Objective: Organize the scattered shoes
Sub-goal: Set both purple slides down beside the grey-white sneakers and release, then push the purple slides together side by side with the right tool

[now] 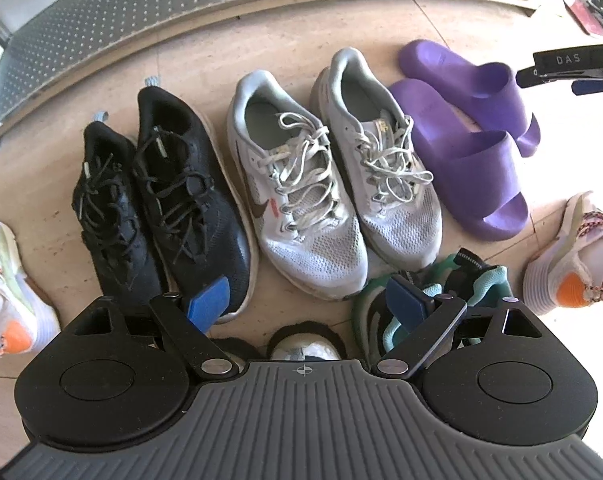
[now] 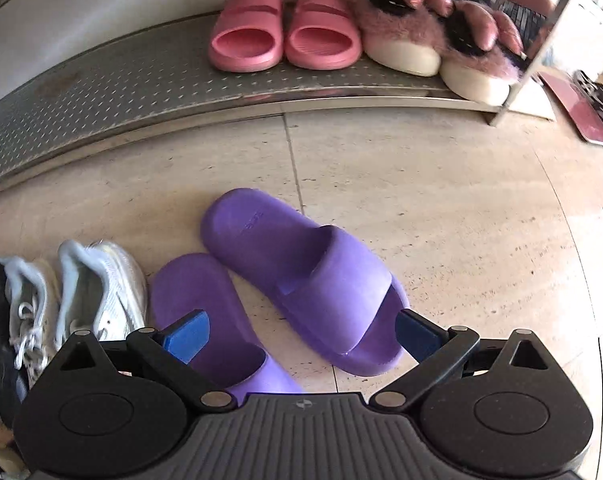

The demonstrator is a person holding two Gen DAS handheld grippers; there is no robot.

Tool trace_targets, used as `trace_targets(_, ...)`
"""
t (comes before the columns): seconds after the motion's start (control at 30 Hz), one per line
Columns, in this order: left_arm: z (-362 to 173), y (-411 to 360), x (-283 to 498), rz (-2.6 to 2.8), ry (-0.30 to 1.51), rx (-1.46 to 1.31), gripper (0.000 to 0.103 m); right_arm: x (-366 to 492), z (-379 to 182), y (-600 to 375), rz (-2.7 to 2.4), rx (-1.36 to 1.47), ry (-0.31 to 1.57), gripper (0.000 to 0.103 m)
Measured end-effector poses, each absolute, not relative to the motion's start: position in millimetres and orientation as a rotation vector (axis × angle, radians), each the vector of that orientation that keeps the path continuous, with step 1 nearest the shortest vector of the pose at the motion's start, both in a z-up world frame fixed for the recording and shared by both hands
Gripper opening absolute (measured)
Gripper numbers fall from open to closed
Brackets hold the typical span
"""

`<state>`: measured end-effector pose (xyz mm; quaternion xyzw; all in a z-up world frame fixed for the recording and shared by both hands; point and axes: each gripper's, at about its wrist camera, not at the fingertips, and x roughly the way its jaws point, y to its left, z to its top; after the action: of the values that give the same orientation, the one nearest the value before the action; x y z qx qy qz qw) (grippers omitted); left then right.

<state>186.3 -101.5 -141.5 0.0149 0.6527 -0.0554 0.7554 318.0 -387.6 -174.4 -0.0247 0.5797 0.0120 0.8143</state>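
Three pairs stand in a row on the tile floor: black sneakers [image 1: 161, 200], grey sneakers [image 1: 321, 184] and purple slides [image 1: 473, 136]. My left gripper [image 1: 305, 300] hangs open, pointing down over the toes of the row with nothing between its pads. A green and teal sneaker [image 1: 481, 280] lies under its right finger, and a white and black shoe [image 1: 305, 346] shows just below. My right gripper [image 2: 301, 336] is open above the purple slides; the right slide [image 2: 309, 280] lies at an angle to the left slide [image 2: 205, 320]. Neither pad touches them.
A perforated metal shelf [image 2: 101, 92] runs along the wall and carries pink slides [image 2: 285, 28] and furry pink slippers [image 2: 433, 36]. A person's feet in white sneakers with orange heels stand at left [image 1: 5, 300] and right [image 1: 573, 264]. Bare tiles [image 2: 481, 220] lie right of the slides.
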Motion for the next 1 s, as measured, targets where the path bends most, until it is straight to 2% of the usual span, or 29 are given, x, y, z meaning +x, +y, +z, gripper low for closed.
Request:
trace_targets(0.03,-142,-103,186,-0.123,1.426,0.037,0.090,316,-180,-387,0.060,-0.064,1.283,0.098)
trace_targets(0.13,-146,-105,186,-0.129,1.437,0.050,0.090,307,-213,-379,0.227,-0.110,1.510,0.073)
trace_targets(0.23,-151,-106,184,-0.131,1.450,0.058,0.090,288,-240,-360,0.295,-0.317,1.580,0.077)
trace_targets(0.3,-153,-106,183,-0.132,1.459,0.060,0.090,280,-252,-347,0.329,-0.435,1.569,0.086)
trace_targets(0.33,-155,-106,183,-0.132,1.463,0.062,0.090,277,-258,-337,0.342,-0.506,1.544,0.094)
trace_targets(0.37,-156,-105,182,-0.130,1.469,0.064,0.090,275,-263,-328,0.347,-0.572,1.511,0.097)
trace_targets(0.5,-160,-98,182,-0.109,1.483,0.061,0.090,276,-280,-304,0.352,-0.687,1.467,0.095)
trace_targets(0.53,-161,-96,183,-0.102,1.484,0.059,0.090,277,-284,-301,0.353,-0.686,1.477,0.092)
trace_targets(0.6,-161,-92,185,-0.092,1.483,0.053,0.090,284,-286,-299,0.313,-0.620,1.502,0.091)
trace_targets(0.7,-162,-88,187,-0.075,1.484,0.040,0.090,305,-269,-309,0.253,-0.306,1.459,0.084)
trace_targets(0.73,-162,-88,187,-0.076,1.486,0.039,0.090,308,-266,-311,0.252,-0.292,1.445,0.082)
trace_targets(0.83,-160,-89,186,-0.092,1.485,0.045,0.090,312,-262,-314,0.265,-0.297,1.470,0.096)
trace_targets(1.0,-159,-92,183,-0.106,1.480,0.055,0.090,320,-235,-354,0.197,-0.221,1.443,0.097)
